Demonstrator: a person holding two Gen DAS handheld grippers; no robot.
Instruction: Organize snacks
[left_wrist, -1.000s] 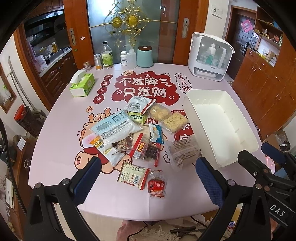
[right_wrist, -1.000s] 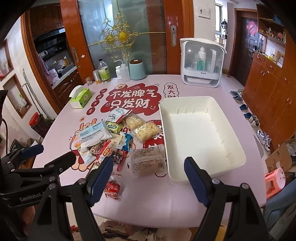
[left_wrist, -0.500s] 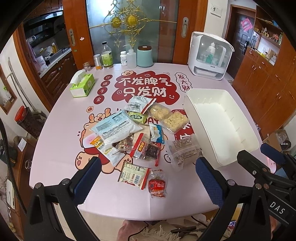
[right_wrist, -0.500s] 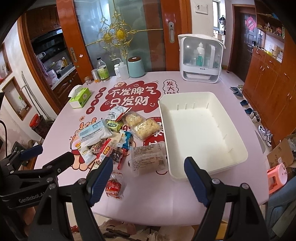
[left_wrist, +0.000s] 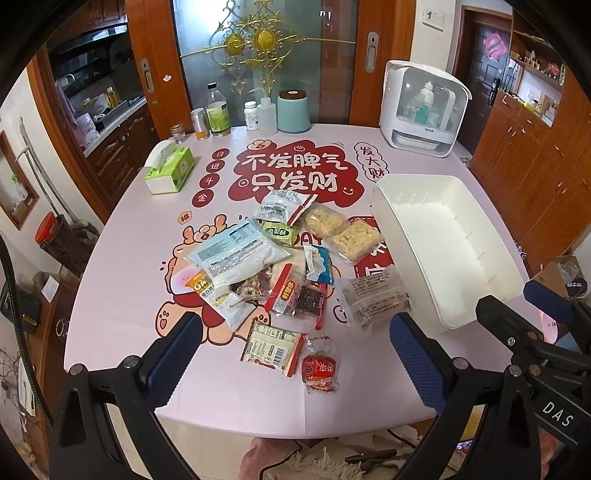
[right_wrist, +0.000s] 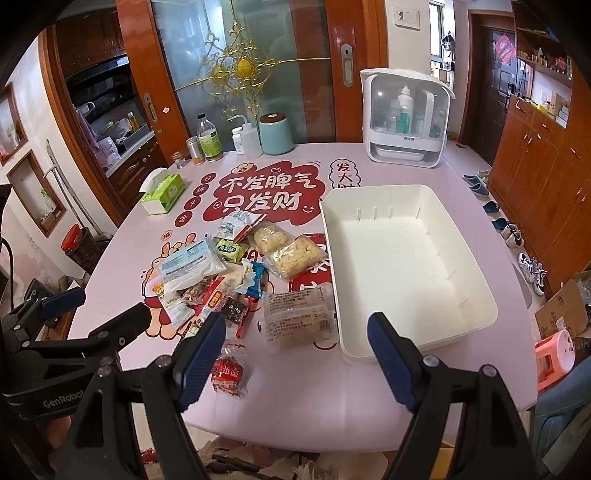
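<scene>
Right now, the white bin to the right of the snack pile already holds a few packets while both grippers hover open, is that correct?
Not quite: the white bin is empty, as the right wrist view shows. It does sit right of the snack pile, and both grippers hover open.

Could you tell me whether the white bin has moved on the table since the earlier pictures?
No. The white bin sits beside the clear pastry packet, its far corner at the red lettering, as before.

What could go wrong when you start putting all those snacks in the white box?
The snack pile overlaps, so a pinch could drag a neighbour along. The red packet lies near the table's front edge and might get knocked off. The clear bags of puffed snacks look crushable. The white bin holds nothing yet.
</scene>
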